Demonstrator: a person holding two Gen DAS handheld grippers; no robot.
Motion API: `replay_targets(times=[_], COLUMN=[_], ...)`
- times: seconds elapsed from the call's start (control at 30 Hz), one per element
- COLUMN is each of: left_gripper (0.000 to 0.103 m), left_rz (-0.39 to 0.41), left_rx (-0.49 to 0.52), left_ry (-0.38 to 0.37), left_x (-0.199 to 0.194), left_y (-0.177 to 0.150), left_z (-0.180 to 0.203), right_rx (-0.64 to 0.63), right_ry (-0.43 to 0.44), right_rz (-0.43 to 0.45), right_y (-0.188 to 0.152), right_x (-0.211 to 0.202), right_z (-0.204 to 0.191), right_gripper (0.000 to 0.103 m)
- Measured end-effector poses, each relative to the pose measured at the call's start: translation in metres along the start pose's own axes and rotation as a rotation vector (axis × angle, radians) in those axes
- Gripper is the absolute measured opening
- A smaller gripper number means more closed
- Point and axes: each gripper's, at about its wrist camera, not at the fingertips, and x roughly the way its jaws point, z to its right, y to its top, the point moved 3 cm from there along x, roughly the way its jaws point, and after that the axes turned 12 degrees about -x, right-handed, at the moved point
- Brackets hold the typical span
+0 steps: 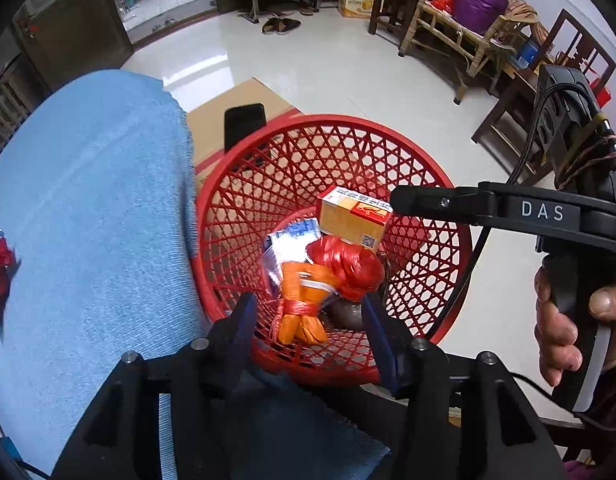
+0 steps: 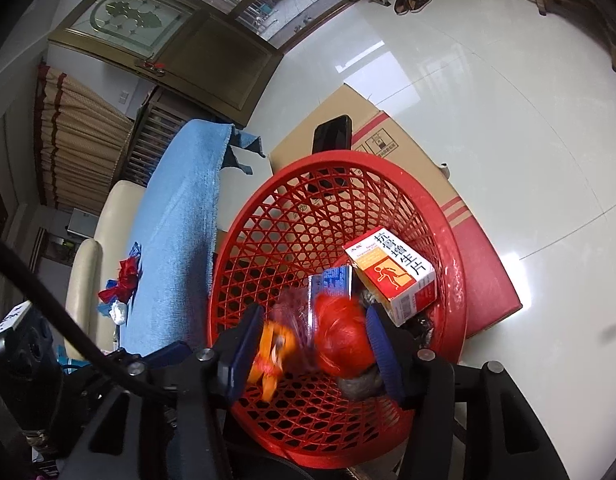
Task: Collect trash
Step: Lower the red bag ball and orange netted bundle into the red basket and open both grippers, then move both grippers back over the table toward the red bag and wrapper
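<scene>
While both grippers hang over the red lattice basket [image 1: 424, 184], pretty much all the collected trash sits down inside it. Against the far wall of the basket leans a yellow-and-red medicine box [image 2: 392, 276] with a white side, tilted on its corner. Just in front of it, toward the middle of the basket, there's a ball of red plastic string [image 1: 344, 268], and beside that an orange wrapper bundle [image 1: 302, 304] tied round with red string, plus a clear blue-printed packet [image 1: 286, 248] standing behind them. Something dark and greyish lies at the bottom under the red ball; can't tell what. The left gripper [image 1: 308, 320] has its blue pads spread apart with nothing pinched, and the right gripper [image 2: 312, 344] is likewise spread, the red ball and orange bundle blurred below its gap, not squeezed. Left of the basket is a blue cloth [image 2: 180, 220] with some red scraps [image 2: 122, 280] lying on it. Behind the basket sits a cardboard box [image 2: 388, 136] with a black phone [image 2: 332, 134] on it.
</scene>
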Motion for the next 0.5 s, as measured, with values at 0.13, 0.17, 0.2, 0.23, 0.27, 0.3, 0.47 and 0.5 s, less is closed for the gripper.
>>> replay_targets(times=[0.13, 0.17, 0.2, 0.23, 0.27, 0.3, 0.47, 0.5], left_gripper=[0.055, 0.055, 0.055, 0.055, 0.055, 0.055, 0.062, 0.063], left_rz=[0.036, 0.044, 0.054, 0.07, 0.088, 0.101, 0.212, 0.222], left_rx=[-0.01, -0.019, -0.031, -0.048, -0.062, -0.07, -0.148, -0.164], left_ry=[0.02, 0.026, 0.032, 0.037, 0.042, 0.049, 0.114, 0.119], left_x=[-0.013, -0.017, -0.022, -0.028, -0.034, -0.039, -0.077, -0.082], left_y=[-0.006, -0.008, -0.01, -0.013, -0.016, -0.018, -0.039, -0.042], left_z=[-0.01, -0.014, -0.019, -0.026, -0.032, -0.036, -0.075, -0.081], right_rx=[-0.017, -0.022, -0.032, -0.04, -0.047, -0.054, -0.116, -0.139], right_ry=[-0.001, 0.001, 0.003, 0.002, 0.003, 0.004, 0.011, 0.012], right_rz=[0.011, 0.013, 0.019, 0.022, 0.023, 0.022, 0.031, 0.035], right_y=[0.003, 0.004, 0.005, 0.006, 0.006, 0.006, 0.011, 0.012], right_x=[-0.004, -0.005, -0.005, -0.006, -0.006, -0.006, -0.008, -0.009], right_z=[-0.006, -0.008, -0.011, -0.014, -0.018, -0.021, -0.05, -0.06], right_gripper=[0.058, 0.058, 0.058, 0.058, 0.058, 0.058, 0.058, 0.058])
